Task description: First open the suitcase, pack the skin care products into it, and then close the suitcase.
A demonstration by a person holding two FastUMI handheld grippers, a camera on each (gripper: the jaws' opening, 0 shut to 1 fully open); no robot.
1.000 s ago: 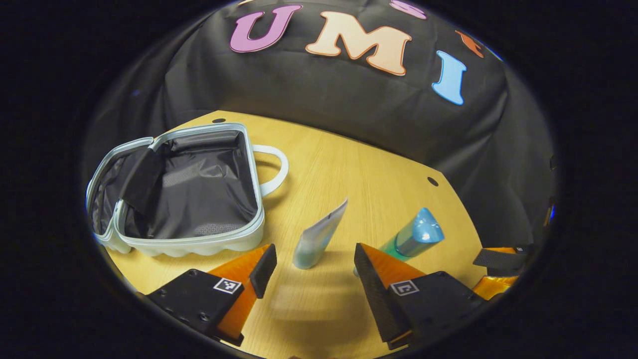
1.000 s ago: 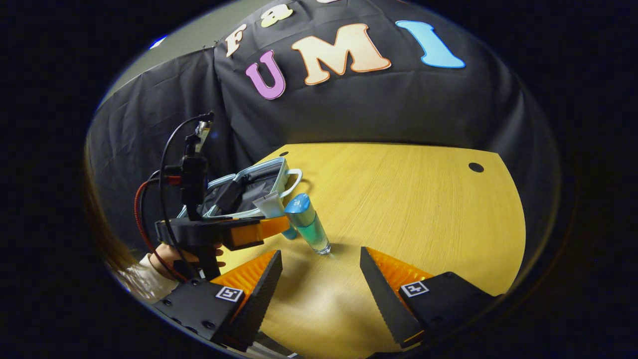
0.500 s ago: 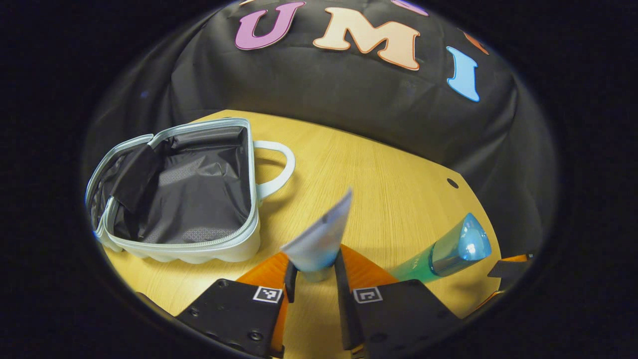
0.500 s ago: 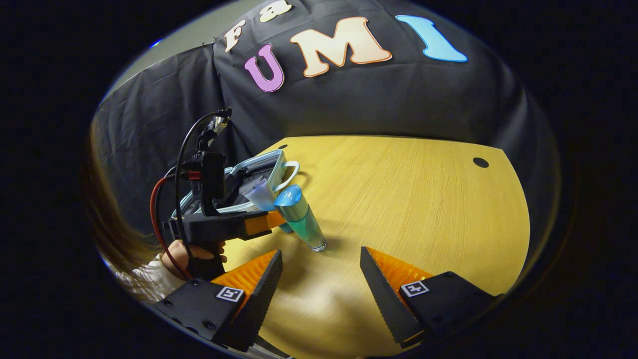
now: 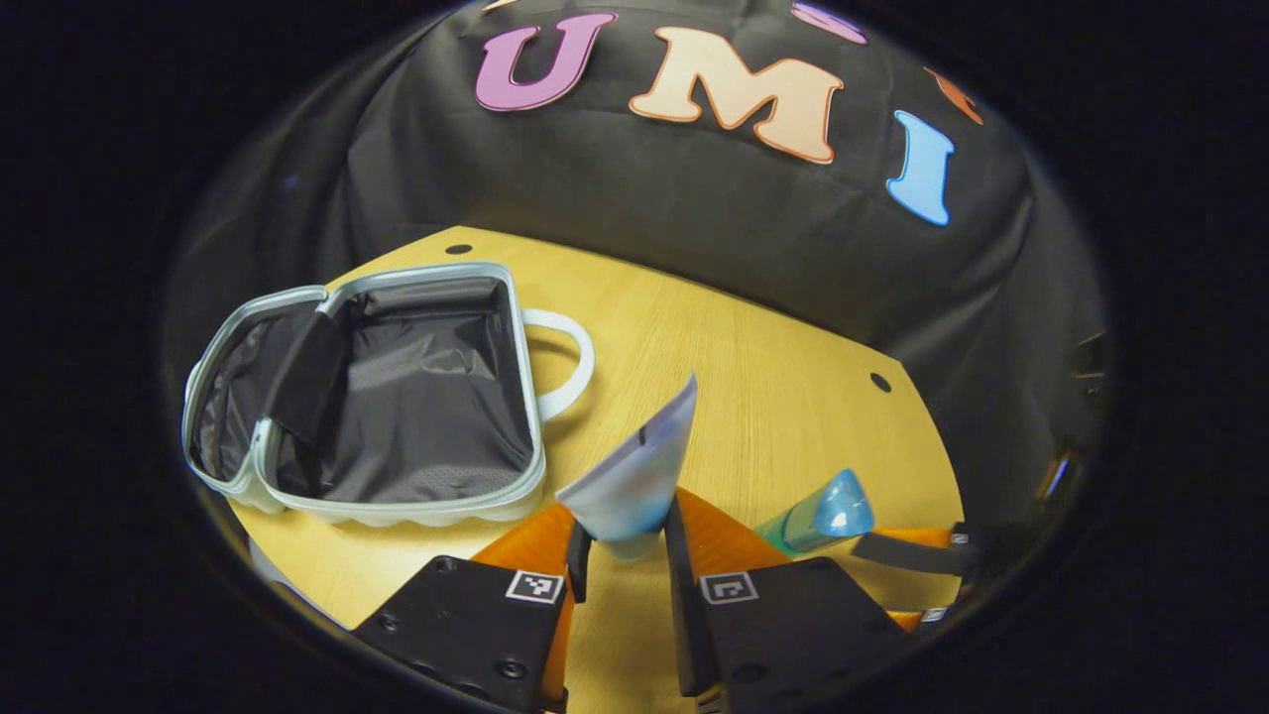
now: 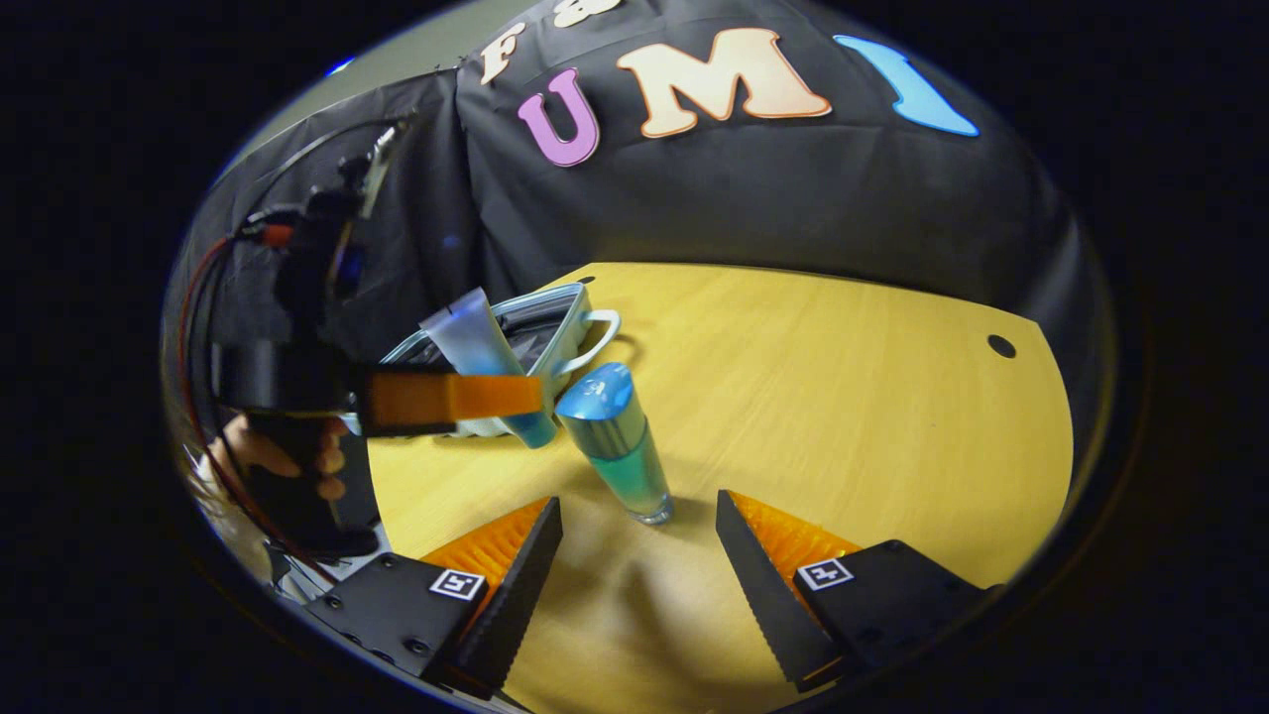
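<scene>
**Tube lifted off the bench, bottle waiting**

Since half a second earlier, we had raised the tube (image 5: 634,481) clear of the bench (image 5: 783,397); a second back it stood free between open fingers. Now the left gripper (image 5: 623,540) was clamped on the tube's lower end, both fingers pressing it, crimped end pointing up and away. In the right gripper view the same tube (image 6: 483,362) hung above the bench, just in front of the suitcase. The right gripper (image 6: 639,550) was spread wide and held nothing, with the green bottle (image 6: 620,446) standing upright just ahead of its fingers.

Further off, the suitcase (image 5: 372,397) lay open near the bench's far left corner, its dark lining bare as far as we could see, handle toward the middle.

To pack well, we judged the tube should travel over the near rim and go down flat on the lining before release.

The bench was pale wood with small dark holes near its far edge; black cloth walled the booth beyond.
</scene>
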